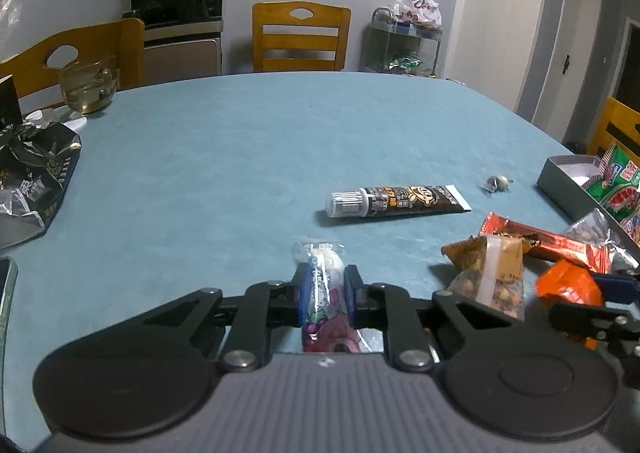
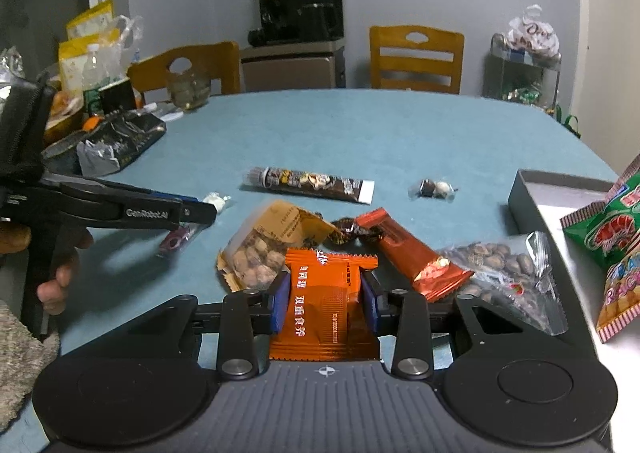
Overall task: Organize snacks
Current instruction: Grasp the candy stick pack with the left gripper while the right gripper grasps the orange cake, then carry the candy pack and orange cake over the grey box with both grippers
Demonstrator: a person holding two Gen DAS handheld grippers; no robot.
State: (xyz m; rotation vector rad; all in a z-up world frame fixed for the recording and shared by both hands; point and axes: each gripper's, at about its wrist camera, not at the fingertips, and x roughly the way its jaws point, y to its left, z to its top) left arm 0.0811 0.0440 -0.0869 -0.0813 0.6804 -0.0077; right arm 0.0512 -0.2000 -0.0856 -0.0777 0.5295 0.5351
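Snacks lie scattered on the blue desk (image 2: pixel 360 133), most of them just left of the grey box (image 2: pixel 532 193) that sits at the desk's right edge. Your left claw (image 1: pixel 326 293) is pinched tight on a slim pink-and-white candy stick (image 1: pixel 322 293); the stick runs lengthwise between the blue pads, its white tip poking out ahead of them. In the right wrist view you can see that claw from the side, angled down toward the desk, with your left hand (image 2: pixel 56 273) wrapped around its black grip well left of the box. Your right claw (image 2: pixel 326 293) is closed halfway on an orange packet (image 2: pixel 324 293), both pads pressing its sides, and it tilts downward over the pile. Just beyond the orange packet lie a tan nut bag (image 2: pixel 260 249) and a red-brown wrapper (image 2: pixel 416 257), and a clear bag of brown nuts (image 2: pixel 500 265) rests against the box's near left wall. A dark tube (image 2: pixel 312 183) lies flat farther out, left of the box, with a small wrapped candy (image 2: pixel 434 189) between the tube and the box. A green shrimp-cracker bag (image 2: pixel 616 229) lies inside the box.
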